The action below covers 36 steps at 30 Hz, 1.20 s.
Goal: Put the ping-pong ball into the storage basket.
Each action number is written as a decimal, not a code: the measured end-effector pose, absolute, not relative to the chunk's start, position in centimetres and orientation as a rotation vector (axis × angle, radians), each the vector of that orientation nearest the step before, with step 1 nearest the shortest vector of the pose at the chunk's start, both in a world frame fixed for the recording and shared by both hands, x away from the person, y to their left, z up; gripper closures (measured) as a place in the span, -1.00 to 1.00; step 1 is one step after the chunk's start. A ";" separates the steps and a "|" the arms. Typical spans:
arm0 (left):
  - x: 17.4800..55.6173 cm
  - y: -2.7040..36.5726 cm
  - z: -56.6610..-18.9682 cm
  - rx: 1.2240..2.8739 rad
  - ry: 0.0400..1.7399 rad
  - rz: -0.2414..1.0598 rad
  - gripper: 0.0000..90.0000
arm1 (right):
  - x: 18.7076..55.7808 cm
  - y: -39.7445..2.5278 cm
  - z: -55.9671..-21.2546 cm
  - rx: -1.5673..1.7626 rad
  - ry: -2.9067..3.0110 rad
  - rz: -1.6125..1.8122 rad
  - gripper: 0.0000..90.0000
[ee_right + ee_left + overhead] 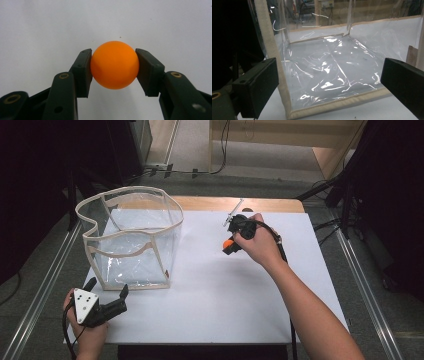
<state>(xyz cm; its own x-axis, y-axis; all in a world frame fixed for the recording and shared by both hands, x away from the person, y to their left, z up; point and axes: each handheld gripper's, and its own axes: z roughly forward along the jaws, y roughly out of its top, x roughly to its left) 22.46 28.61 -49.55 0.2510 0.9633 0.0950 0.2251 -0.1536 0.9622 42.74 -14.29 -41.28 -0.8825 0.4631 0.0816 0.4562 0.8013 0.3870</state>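
The right gripper [113, 68] squeezes an orange ball [114, 65], right of the clear bag [131, 237]. The left gripper [106, 292] gapes wide, holding nothing, just in front of the bag.

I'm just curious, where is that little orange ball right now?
The orange ball is pinched between the right gripper's jaws, above the white table near its middle, to the right of the clear bag.

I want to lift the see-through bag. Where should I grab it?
Grab the bag by its thick beige rim, coming down from above. The clear walls look thin and slippery, but the rim is a stiff band that stands open at the top, probably narrow enough for the open left gripper to pinch.
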 end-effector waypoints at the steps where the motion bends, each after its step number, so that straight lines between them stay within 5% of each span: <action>1: 22.5 28.6 -49.6 1.585 1.136 0.992 -0.95 | 42.8 -14.2 -41.2 0.752 2.968 0.631 0.07; 36: 22.5 28.6 -49.6 1.590 1.133 0.990 -0.95 | 42.9 -11.0 -36.6 0.643 2.982 0.635 0.07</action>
